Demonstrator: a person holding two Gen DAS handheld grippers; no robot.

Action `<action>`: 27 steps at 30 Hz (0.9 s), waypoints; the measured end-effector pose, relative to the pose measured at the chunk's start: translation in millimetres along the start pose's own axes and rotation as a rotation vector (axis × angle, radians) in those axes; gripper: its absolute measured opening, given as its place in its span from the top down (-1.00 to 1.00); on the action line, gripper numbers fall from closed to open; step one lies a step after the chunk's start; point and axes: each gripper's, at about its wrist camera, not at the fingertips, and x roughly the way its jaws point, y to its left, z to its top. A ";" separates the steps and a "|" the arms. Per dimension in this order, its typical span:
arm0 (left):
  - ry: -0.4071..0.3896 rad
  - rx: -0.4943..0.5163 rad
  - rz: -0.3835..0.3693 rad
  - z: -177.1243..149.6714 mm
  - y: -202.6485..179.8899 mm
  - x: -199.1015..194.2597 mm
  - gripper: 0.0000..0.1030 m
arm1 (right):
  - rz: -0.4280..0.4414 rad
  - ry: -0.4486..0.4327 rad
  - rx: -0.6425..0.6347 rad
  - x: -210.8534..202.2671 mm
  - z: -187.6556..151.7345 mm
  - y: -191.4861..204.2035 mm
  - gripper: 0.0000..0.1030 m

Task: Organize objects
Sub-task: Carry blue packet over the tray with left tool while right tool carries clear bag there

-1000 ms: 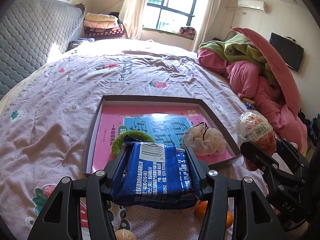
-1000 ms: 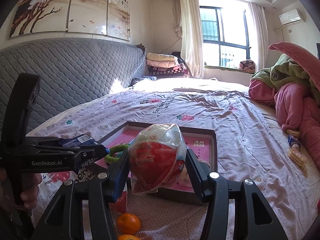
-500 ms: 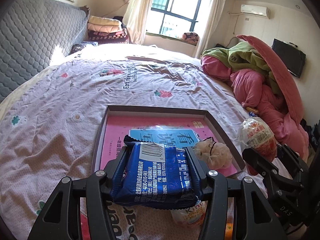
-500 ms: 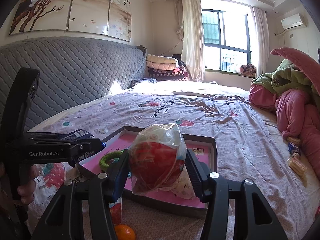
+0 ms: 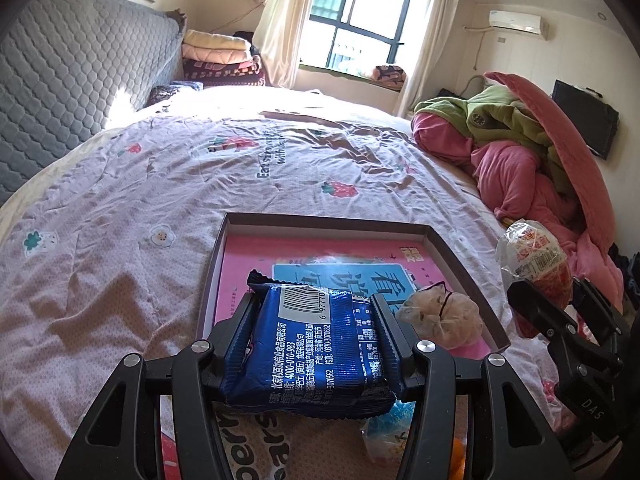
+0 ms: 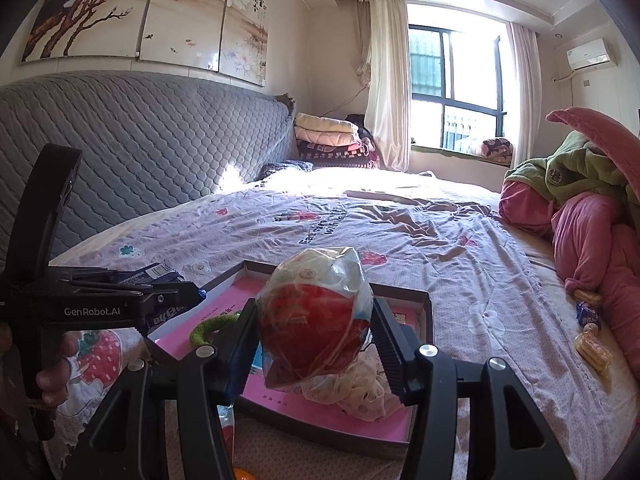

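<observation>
Left tongs pinching blue packet, right tongs pinching red bag; tray lies just ahead, mid-frame.

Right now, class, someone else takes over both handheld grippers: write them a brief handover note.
Left gripper: shut on the blue snack packet, held above the near edge of the shallow box.
Right gripper: shut on the red bagged snack, also near the box's front.
In the box: green ring, cream mesh pouch.
Left: put both held items in, then gather the snacks on the sheet by the pink bedding.
</observation>
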 end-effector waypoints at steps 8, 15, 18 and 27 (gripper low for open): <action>-0.004 -0.006 -0.003 5.2 2.4 7.1 -0.10 | -0.005 -0.003 0.013 4.4 3.1 -5.6 -0.07; -0.016 -0.013 0.017 9.2 7.8 11.3 -0.10 | -0.009 -0.011 0.013 4.6 5.7 -7.7 -0.07; -0.012 -0.025 0.027 9.2 13.6 13.2 -0.10 | -0.009 -0.002 0.017 7.0 3.8 -8.8 -0.07; 0.044 -0.043 0.058 0.7 27.3 30.3 -0.10 | -0.003 0.040 0.018 14.4 -4.8 -8.8 -0.07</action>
